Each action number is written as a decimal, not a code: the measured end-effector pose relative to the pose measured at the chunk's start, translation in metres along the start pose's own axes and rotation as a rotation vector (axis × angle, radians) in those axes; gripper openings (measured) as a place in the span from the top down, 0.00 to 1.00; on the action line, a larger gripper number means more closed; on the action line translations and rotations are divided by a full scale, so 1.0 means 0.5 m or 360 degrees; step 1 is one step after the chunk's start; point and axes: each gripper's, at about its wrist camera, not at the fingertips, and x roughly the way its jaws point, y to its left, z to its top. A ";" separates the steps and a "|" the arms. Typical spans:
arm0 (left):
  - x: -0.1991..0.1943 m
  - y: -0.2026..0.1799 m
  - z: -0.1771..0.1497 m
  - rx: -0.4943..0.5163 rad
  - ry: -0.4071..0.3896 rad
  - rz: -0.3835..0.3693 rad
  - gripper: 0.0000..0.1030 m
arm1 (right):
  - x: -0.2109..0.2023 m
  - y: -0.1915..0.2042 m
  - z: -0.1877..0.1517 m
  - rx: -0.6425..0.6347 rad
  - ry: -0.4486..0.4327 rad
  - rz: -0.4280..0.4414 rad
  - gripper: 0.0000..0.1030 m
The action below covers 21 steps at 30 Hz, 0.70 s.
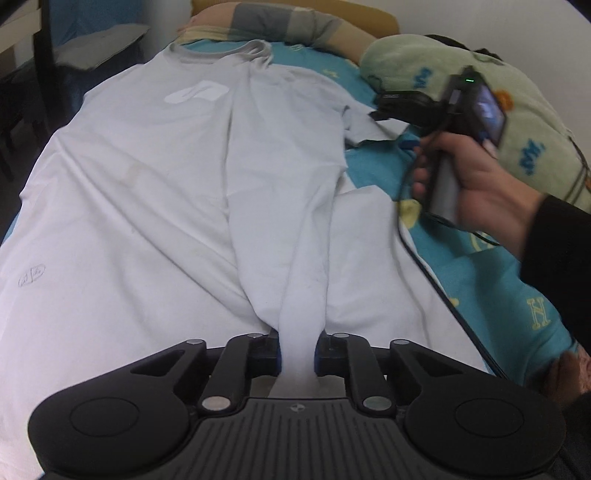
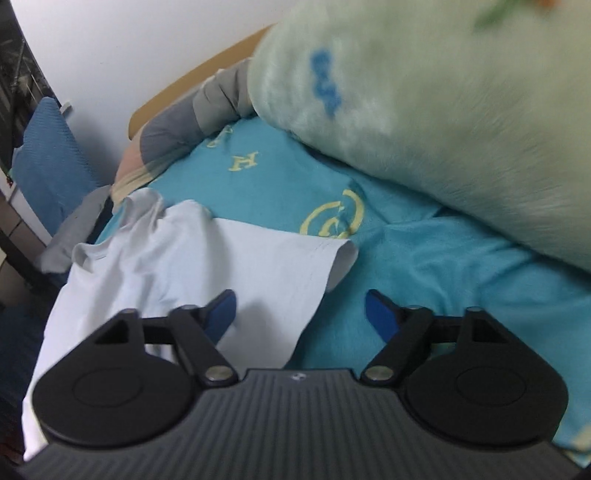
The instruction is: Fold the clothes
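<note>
A white T-shirt (image 1: pixel 155 177) lies spread lengthwise on a bed with a turquoise sheet (image 1: pixel 524 295), collar at the far end. My left gripper (image 1: pixel 297 352) is shut on a bunched part of the shirt's bottom hem, and a ridge of cloth runs from it up the shirt. My right gripper (image 2: pixel 300 314) is open, its jaws wide apart just above the shirt's right sleeve (image 2: pixel 258 258); its left fingertip is over the sleeve and its right one over the sheet. In the left wrist view the right gripper (image 1: pixel 384 110) hovers at that sleeve, held by a hand.
A pale green plush blanket (image 2: pixel 443 129) is piled along the right side of the bed, close to the right gripper. A grey and beige pillow (image 1: pixel 266 22) lies at the head, against a wooden headboard (image 2: pixel 177 85). A chair with blue cloth (image 2: pixel 48 155) stands left of the bed.
</note>
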 end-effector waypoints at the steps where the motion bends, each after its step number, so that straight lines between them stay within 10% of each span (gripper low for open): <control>1: -0.003 -0.003 0.000 0.0026 -0.0010 -0.0010 0.91 | 0.007 0.005 0.004 -0.0034 -0.0034 0.0012 0.43; 2: -0.011 -0.007 0.002 0.0047 -0.0030 -0.0017 0.93 | 0.013 0.010 0.008 -0.0068 -0.0062 0.0031 0.71; 4: -0.027 -0.014 0.005 0.0089 -0.0070 -0.0033 0.94 | 0.004 0.027 0.026 -0.0137 -0.0128 0.0039 0.93; 14: -0.073 -0.054 0.029 0.0101 -0.0274 -0.0278 0.96 | -0.069 0.109 0.191 -0.0418 -0.0399 0.0033 0.94; 21: 0.028 -0.185 0.078 0.0104 -0.0165 -0.0526 0.96 | -0.067 0.147 0.340 -0.0615 -0.0497 -0.0088 0.94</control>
